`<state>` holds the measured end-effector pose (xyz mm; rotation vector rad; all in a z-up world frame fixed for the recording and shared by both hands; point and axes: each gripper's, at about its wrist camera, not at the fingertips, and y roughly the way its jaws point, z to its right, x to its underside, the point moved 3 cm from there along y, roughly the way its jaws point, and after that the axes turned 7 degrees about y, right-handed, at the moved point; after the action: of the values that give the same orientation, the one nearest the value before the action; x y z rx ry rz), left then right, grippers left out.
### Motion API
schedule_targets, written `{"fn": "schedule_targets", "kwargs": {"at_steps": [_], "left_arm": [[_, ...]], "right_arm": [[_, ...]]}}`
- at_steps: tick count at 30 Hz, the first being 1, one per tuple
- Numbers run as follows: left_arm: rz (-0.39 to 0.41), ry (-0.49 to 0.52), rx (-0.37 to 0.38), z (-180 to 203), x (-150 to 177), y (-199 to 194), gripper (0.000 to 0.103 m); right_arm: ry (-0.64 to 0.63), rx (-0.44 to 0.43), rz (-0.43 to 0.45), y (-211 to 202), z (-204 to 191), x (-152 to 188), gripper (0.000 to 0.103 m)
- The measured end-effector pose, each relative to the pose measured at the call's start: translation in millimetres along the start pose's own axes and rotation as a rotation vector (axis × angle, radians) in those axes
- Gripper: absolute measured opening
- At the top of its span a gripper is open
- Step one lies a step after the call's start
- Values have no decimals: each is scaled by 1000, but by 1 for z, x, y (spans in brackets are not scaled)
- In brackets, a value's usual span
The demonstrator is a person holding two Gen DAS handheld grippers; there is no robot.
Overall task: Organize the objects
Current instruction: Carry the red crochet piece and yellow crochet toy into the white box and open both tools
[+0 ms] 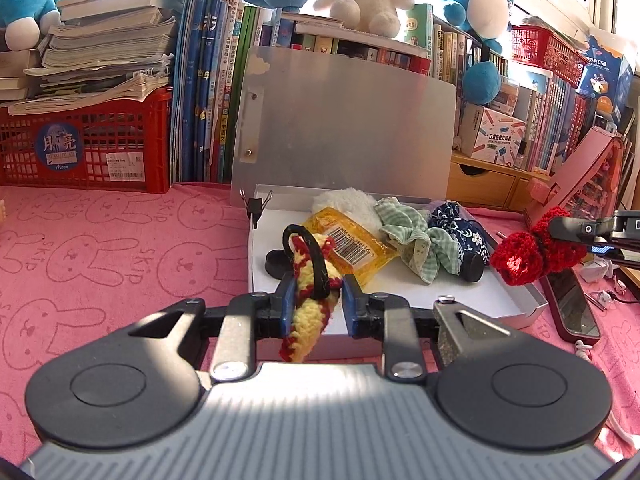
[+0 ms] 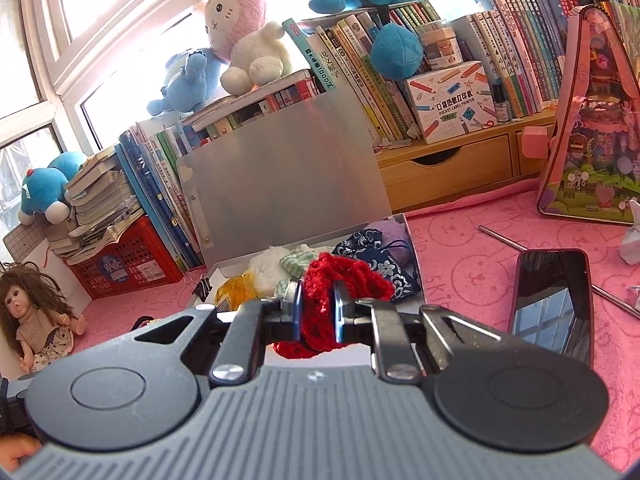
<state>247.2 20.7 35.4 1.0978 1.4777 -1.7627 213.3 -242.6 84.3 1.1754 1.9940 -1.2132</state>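
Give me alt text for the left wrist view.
The left gripper is shut on a yellow and red crocheted piece with a black elastic loop, before an open white box of trinkets on a pink towel. At right, the right gripper holds a red crocheted bow.

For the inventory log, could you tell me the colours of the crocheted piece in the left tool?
Yellow crocheted piece with red edging, clearest in the left wrist view.

Ribbed grey plastic left gripper (image 1: 313,297) body, two black round discs, black linkage arms with silver screws, blue finger pads (image 1: 286,300). Right gripper (image 2: 317,307) looks identical.
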Motion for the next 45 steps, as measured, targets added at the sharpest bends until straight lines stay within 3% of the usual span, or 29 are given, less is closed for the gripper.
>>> {"fn": "schedule_targets", "kwargs": {"at_steps": [7,14,25,40,42,43,44,45], "left_arm": [[-20,-18,-14,-2,0,21,29],[-35,-11,-19,0,3,38,29],[-75,-8,-30,-3,10,58,29],[-103,5,-35,2,12,67,30],[-102,-8,-28,1,11,65,35],[-97,-15,-20,1,11,63,45],[-89,-18,-13,1,10,61,57],[-80,-17,-7,2,9,58,60]], "right_arm": [[37,34,-16,18,15,4,17],[115,12,-14,33,24,6,14],[79,74,-69,49,33,27,13],[58,79,-77,49,35,30,15],[57,76,-78,48,35,30,20],[63,68,-79,46,35,29,24],[69,59,-77,44,35,29,38],[75,48,-73,41,36,29,42]]}}
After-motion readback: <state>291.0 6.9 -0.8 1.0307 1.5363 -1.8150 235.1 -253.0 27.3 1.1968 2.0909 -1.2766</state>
